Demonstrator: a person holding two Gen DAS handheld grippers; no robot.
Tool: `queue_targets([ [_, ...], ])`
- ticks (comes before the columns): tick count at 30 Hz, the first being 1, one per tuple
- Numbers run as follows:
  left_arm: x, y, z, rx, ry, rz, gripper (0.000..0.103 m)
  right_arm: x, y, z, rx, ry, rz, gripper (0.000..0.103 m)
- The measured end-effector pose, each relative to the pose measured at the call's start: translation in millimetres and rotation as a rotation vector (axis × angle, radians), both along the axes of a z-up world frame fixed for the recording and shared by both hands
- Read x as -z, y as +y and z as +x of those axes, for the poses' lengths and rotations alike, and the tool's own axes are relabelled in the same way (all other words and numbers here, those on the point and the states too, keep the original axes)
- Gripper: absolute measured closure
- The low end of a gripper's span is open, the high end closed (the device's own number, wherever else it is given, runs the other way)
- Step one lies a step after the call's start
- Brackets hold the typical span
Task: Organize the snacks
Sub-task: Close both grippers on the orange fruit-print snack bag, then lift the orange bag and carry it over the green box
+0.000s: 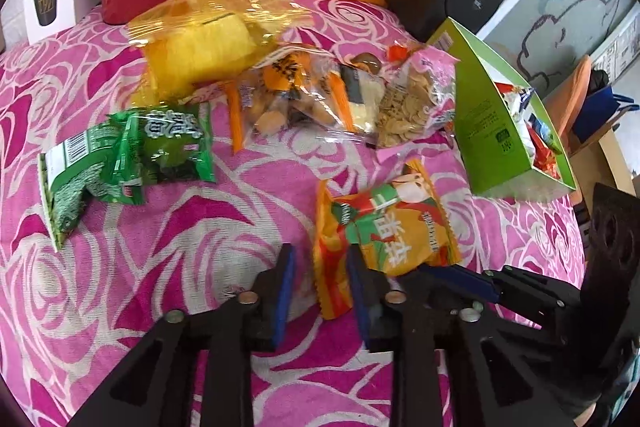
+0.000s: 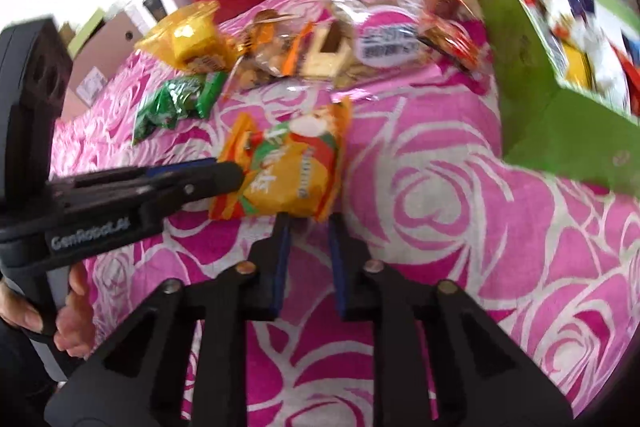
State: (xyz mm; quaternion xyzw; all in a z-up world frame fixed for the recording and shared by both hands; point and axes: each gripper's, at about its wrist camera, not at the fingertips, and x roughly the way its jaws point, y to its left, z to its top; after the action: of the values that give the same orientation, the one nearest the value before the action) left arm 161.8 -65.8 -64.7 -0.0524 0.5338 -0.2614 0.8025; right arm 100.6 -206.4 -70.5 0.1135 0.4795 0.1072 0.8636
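Pickup step: right gripper [image 2: 310,223] pinches the orange packet [image 2: 288,171], left gripper [image 1: 320,259] jaws apart; next, carry it upper right into the green box [image 2: 532,99]

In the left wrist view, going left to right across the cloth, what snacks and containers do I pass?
Green snack packet → clear bag of mixed snacks → pink bag of seeds → green box.

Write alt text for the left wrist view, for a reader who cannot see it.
An orange snack packet lies on a pink rose-patterned cloth, its corner between the left gripper's parted fingers, with the right gripper at its lower edge. Behind lie green packets, clear bags of snacks and a green box holding more.
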Motion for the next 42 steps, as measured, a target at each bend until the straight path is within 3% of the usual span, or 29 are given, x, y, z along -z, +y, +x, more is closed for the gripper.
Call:
queue_targets([
  [4, -1, -7, 3, 0.004, 0.001, -0.002, 0.061, -4, -7, -3, 0.002, -0.008, 0.024, 0.086],
  [5, -1, -9, 3, 0.005, 0.003, -0.003, 0.060, -7, -6, -5, -0.008, -0.019, 0.018, 0.079],
  [6, -1, -10, 5, 0.006, 0.005, -0.004, 0.060, -10, -5, -7, -0.015, -0.024, 0.014, 0.065],
  [8, -1, -12, 7, 0.007, 0.007, -0.004, 0.059, -18, -3, -10, -0.019, -0.065, -0.019, 0.056],
  [11, -1, -15, 9, 0.009, 0.004, -0.003, 0.059, -23, -1, -5, -0.024, -0.094, -0.057, 0.056],
  [14, 0, -18, 10, 0.014, -0.015, -0.001, 0.061, -14, -5, 9, -0.014, -0.057, -0.048, 0.059],
  [15, 0, -21, 10, 0.017, -0.020, -0.002, 0.075, -10, -6, 12, -0.019, -0.048, -0.035, 0.071],
  [20, -8, -30, -4, -0.002, -0.111, 0.056, 0.086, -9, -6, 11, -0.029, -0.041, -0.001, 0.082],
  [25, -18, -26, -14, 0.003, -0.117, 0.021, 0.087, -18, -9, -5, -0.025, -0.066, -0.007, 0.085],
  [31, -57, -32, -27, -0.008, -0.188, -0.019, 0.086, -49, -17, -23, -0.020, -0.147, -0.003, 0.085],
  [35, -92, -54, -31, 0.025, -0.276, -0.032, 0.086, -77, -33, -31, 0.006, -0.219, -0.009, 0.085],
  [42, -129, -120, -22, 0.122, -0.348, -0.042, 0.085, -114, -88, -40, 0.102, -0.312, -0.032, 0.085],
])
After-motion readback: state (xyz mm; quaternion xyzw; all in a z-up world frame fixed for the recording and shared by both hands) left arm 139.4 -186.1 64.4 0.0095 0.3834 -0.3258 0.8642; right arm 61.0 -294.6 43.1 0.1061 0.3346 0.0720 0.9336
